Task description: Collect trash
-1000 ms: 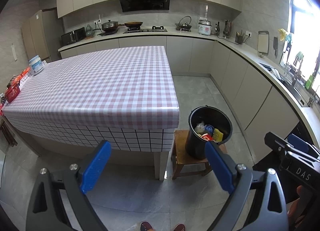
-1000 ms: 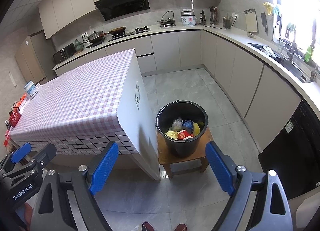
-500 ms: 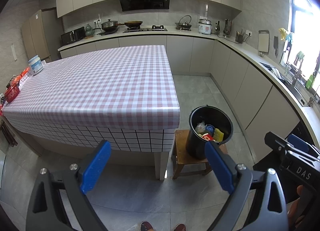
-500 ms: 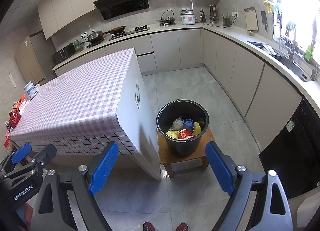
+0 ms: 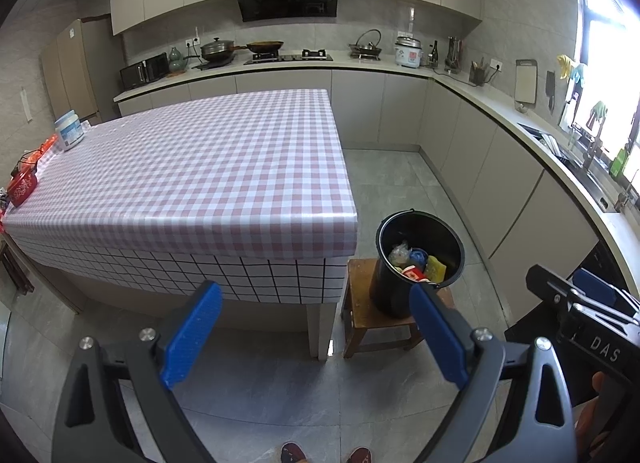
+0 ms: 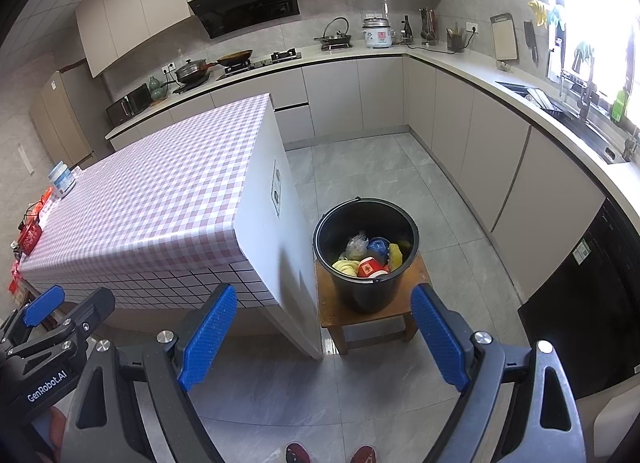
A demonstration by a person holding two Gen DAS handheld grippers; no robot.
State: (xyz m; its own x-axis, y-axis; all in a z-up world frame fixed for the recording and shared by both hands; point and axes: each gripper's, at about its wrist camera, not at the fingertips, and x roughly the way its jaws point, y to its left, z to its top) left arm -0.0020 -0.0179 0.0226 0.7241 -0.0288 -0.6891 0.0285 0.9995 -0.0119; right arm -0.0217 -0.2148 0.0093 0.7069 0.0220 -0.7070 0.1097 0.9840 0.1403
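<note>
Your left gripper (image 5: 314, 327) and your right gripper (image 6: 324, 327) both hang over the grey floor with their blue pads spread wide and nothing between them, well apart from the table and the bucket. The trash (image 6: 370, 257) – a red cup, a blue lid, crumpled plastic and yellow pieces – lies in the black bucket (image 6: 366, 295), which stands on a small wooden stool (image 6: 332, 313) just beside the corner of the table (image 5: 192, 171) with the pink checked cloth. Your shoe tips (image 6: 298, 453) show at the bottom edge.
</note>
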